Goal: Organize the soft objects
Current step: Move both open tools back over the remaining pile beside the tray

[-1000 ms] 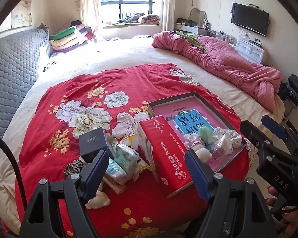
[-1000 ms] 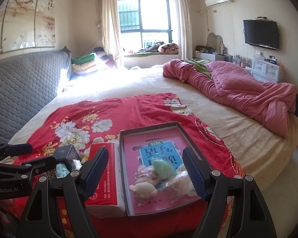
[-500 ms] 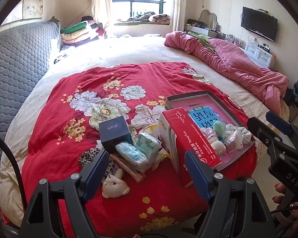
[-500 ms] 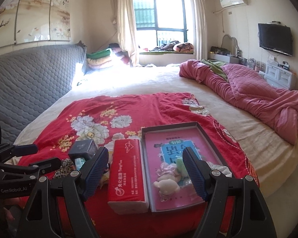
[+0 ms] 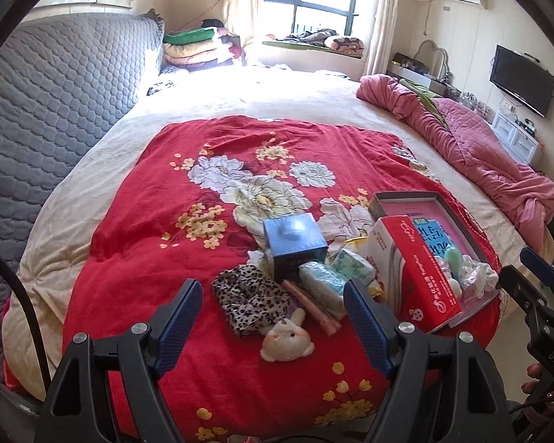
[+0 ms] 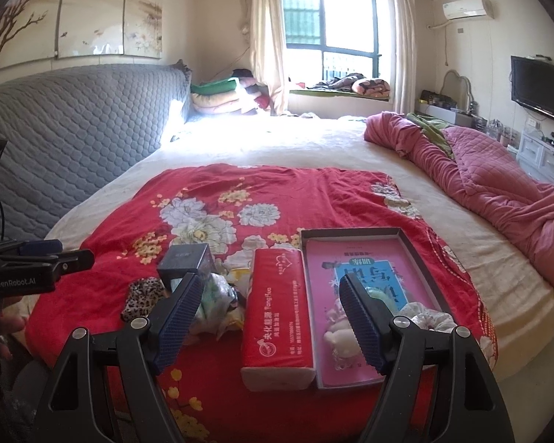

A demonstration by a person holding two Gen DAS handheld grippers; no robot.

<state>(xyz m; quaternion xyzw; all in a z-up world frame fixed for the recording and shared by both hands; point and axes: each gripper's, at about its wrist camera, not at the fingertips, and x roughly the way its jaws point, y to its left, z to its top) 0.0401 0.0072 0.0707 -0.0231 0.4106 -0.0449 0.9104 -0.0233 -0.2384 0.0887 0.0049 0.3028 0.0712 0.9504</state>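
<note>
The left gripper (image 5: 273, 317) is hanging spread wide over the bunny (image 5: 286, 339), low in the middle of the frame. It should drop straight down and squeeze softly. The right gripper (image 6: 269, 317) is spread too, holding nothing, above the tray (image 6: 351, 234).

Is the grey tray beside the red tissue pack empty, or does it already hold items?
Holds items. The grey tray contains a pink booklet, a white plush, a green piece and a white scrunchie.

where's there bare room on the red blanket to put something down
Free: the red blanket left of the leopard scrunchie, and beyond the blue box. Crowded: between that box and the red tissue pack; the tray's near end.
</note>
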